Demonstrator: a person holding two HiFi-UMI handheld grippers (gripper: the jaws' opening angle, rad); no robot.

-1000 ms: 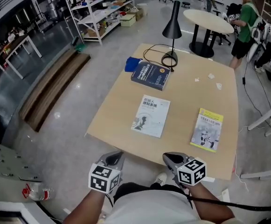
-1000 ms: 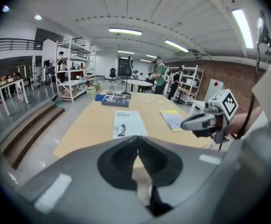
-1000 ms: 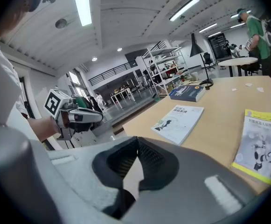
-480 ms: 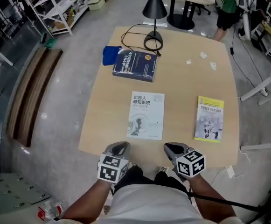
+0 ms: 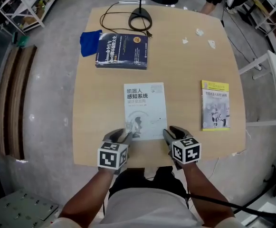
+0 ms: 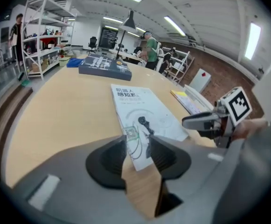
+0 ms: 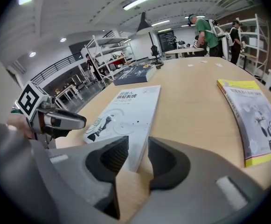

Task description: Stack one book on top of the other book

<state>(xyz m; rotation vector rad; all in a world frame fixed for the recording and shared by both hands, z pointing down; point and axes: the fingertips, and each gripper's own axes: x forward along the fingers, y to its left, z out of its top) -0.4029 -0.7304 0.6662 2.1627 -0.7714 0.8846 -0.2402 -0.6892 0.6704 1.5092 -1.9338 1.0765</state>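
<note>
Head view: the white book (image 5: pixel 145 109) lies lengthwise ahead, with the left claw (image 5: pixel 125 136) and right claw (image 5: pixel 167 133) just opened astride its near corners, not yet gripping.

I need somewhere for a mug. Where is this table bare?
Bare: the strip between the table's left edge and the white book, below the dark blue book; also the gap between white book and yellow book. Crowded: far edge, with lamp base, cloth, paper scraps.
</note>
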